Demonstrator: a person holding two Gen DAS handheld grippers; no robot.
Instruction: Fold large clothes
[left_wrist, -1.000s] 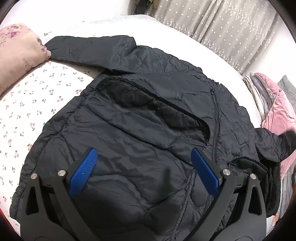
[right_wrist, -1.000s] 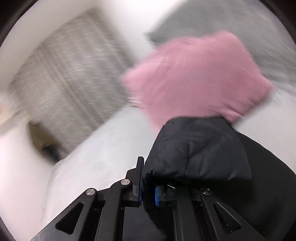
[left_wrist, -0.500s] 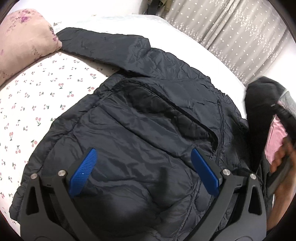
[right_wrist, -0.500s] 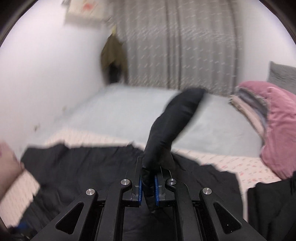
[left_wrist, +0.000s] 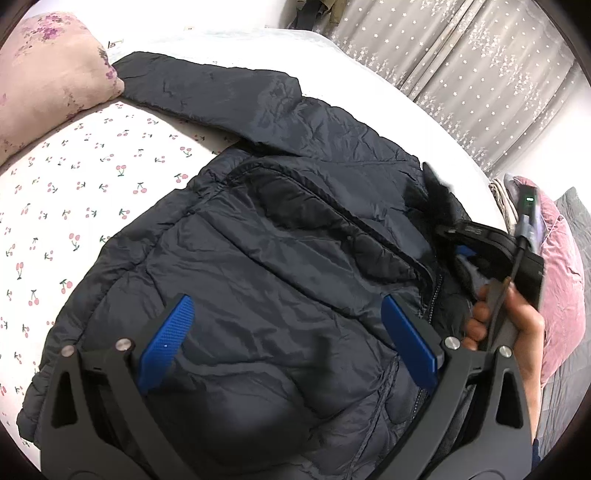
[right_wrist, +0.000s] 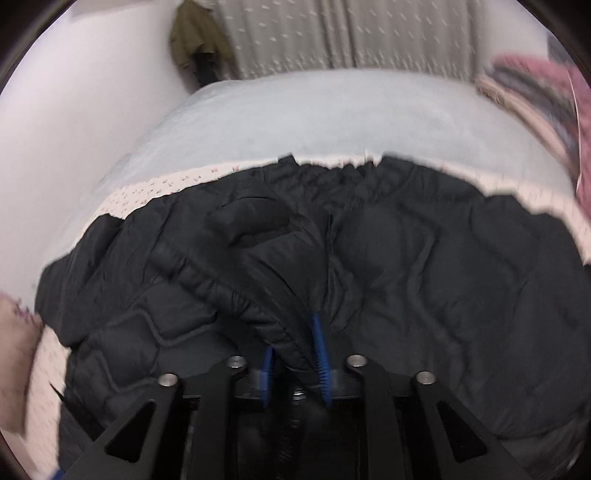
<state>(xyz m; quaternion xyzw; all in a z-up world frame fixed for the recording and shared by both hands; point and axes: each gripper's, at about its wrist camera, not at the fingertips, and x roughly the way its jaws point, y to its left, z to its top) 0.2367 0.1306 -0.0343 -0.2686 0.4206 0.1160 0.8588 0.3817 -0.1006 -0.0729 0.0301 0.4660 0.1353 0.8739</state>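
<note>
**Sleeve carried in over the jacket**

Swinging in from beyond the pink bedding (left_wrist: 565, 295), the right gripper (right_wrist: 293, 354) had brought the black sleeve (right_wrist: 258, 266) across onto the jacket (left_wrist: 258, 266), which lay spread on the cherry-print sheet (left_wrist: 74, 206). Its jaws had just been opening to a narrow gap, with the sleeve's cuff between the blue pads (right_wrist: 319, 343). Above the jacket's lower front, the left gripper (left_wrist: 288, 343) had barely shifted; its fingers stood wide apart and held nothing. Beside the jacket's zip, a hand (left_wrist: 513, 325) gripped the right tool.
</note>
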